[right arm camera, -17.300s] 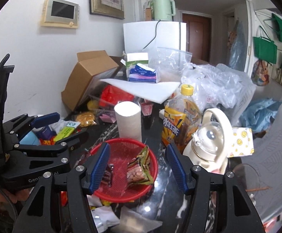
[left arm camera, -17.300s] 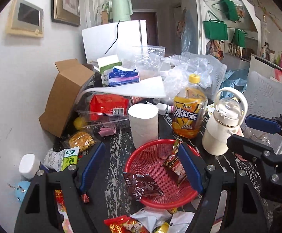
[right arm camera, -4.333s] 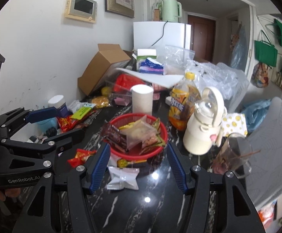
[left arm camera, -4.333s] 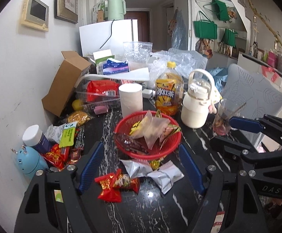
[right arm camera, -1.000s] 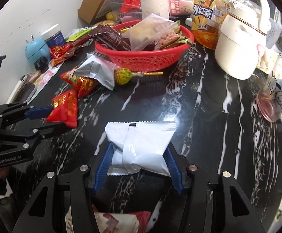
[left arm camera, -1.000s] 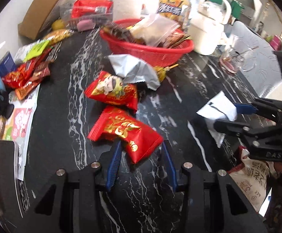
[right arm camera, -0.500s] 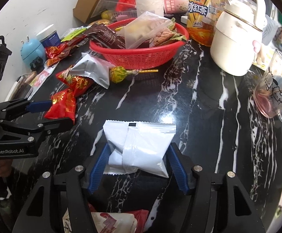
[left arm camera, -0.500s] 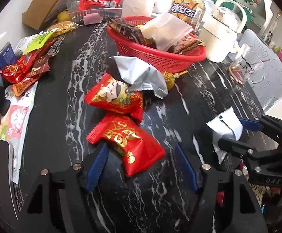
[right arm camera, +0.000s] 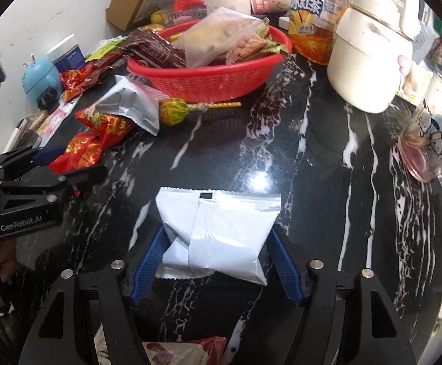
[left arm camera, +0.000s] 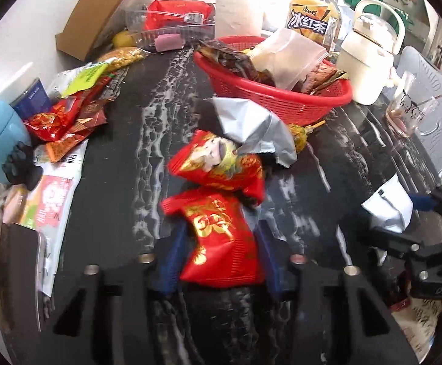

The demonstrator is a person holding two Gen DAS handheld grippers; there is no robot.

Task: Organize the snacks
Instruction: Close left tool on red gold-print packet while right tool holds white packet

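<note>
Red basket (right arm camera: 208,82) already approx half full, but w/ left tool (left arm camera: 221,261) just closed onto the red packet (left arm camera: 221,243) and right tool (right arm camera: 215,258) opening around the white packet (right arm camera: 218,228) on the worktop (right arm camera: 312,182), several snacks remain outside.

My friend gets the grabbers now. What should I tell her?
Left gripper: fingers just closed on the red packet.
Right gripper: fingers have been opening around the white packet, which lies on the table.
Done: red basket already holds several snacks.
Left: both packets, the silver packet, the lollipop and the second red packet go into the basket.
</note>
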